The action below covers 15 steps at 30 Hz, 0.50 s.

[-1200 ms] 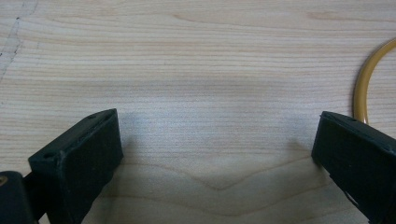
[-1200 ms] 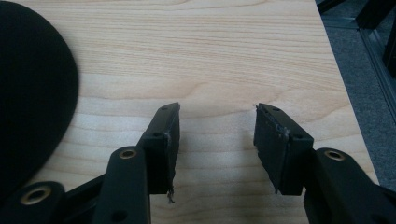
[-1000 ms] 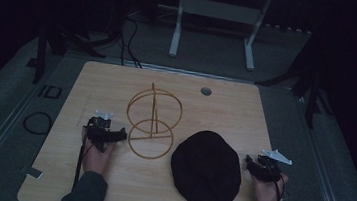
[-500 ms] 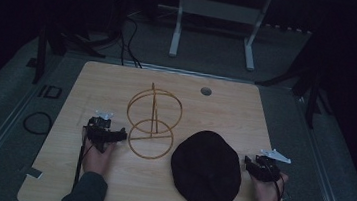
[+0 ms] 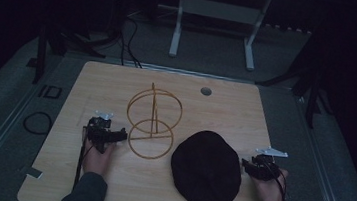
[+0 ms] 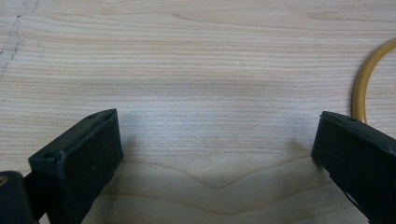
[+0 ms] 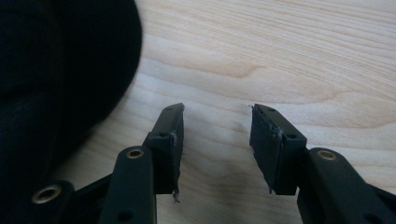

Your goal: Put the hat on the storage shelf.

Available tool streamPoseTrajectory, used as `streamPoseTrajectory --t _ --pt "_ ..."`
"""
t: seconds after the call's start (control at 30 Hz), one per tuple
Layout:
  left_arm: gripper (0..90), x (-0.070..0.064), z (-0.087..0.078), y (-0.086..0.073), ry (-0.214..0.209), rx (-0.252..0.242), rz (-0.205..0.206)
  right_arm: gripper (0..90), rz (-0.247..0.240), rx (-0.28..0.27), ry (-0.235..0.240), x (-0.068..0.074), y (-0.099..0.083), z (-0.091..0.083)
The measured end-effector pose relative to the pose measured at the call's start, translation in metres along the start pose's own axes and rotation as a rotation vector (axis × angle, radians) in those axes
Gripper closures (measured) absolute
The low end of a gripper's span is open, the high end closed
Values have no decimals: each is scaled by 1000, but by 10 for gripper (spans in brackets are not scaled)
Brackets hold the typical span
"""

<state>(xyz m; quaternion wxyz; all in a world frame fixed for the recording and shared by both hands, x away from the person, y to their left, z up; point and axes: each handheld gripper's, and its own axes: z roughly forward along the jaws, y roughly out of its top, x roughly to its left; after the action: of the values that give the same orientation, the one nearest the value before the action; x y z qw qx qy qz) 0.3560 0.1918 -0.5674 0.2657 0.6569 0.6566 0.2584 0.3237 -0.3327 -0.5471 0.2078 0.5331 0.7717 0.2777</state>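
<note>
Two claws: both rested low on the worktop (image 5: 118, 84), one at each side, each held in a person's hand.
Left claw (image 5: 121, 135): at about 8 o'clock on the worktop in the high view, pointing toward 3 o'clock. Its jaws stood wide apart with bare wood between them and nothing gripped, as the left gripper view (image 6: 217, 149) confirmed.
Right claw (image 5: 244, 163): at about 4 o'clock on the worktop in the high view, pointing toward 9 o'clock. Its jaws stood at a narrow gap, parted and holding nothing; the right gripper view (image 7: 215, 140) showed bare wood between them.
Wire stand (image 5: 153, 122): a yellow frame of rings and an upright rod, placed near the middle of the worktop. Its base ring lay just beside the left claw, at that claw's 3 o'clock, not touched. In the left gripper view a curve of the ring (image 6: 366, 79) appeared at about 2 o'clock, just beyond the right-hand jaw.
Black hat (image 5: 205, 167): lying flat on the worktop at about 5 o'clock, just beside the stand's base ring. It sat near the right claw, at that claw's 9 o'clock, with a small gap between. In the right gripper view its dark edge (image 7: 60, 70) lay at 10 o'clock, clear of the jaws.
Grommet hole (image 5: 206, 91): at about 1 o'clock on the worktop, well apart from both claws.
</note>
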Motion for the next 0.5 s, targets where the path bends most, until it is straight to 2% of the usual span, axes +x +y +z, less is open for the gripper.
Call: streamPoseTrajectory --t 0.23,0.33,0.5 --pt "12 0 0 0 0 1 0 532 -65 35 10 2 7 -6" --pt "12 0 0 0 0 -1 -2 532 -76 37 18 2 10 -10" --pt "12 0 0 0 0 1 0 516 -102 37 67 1 19 -21"
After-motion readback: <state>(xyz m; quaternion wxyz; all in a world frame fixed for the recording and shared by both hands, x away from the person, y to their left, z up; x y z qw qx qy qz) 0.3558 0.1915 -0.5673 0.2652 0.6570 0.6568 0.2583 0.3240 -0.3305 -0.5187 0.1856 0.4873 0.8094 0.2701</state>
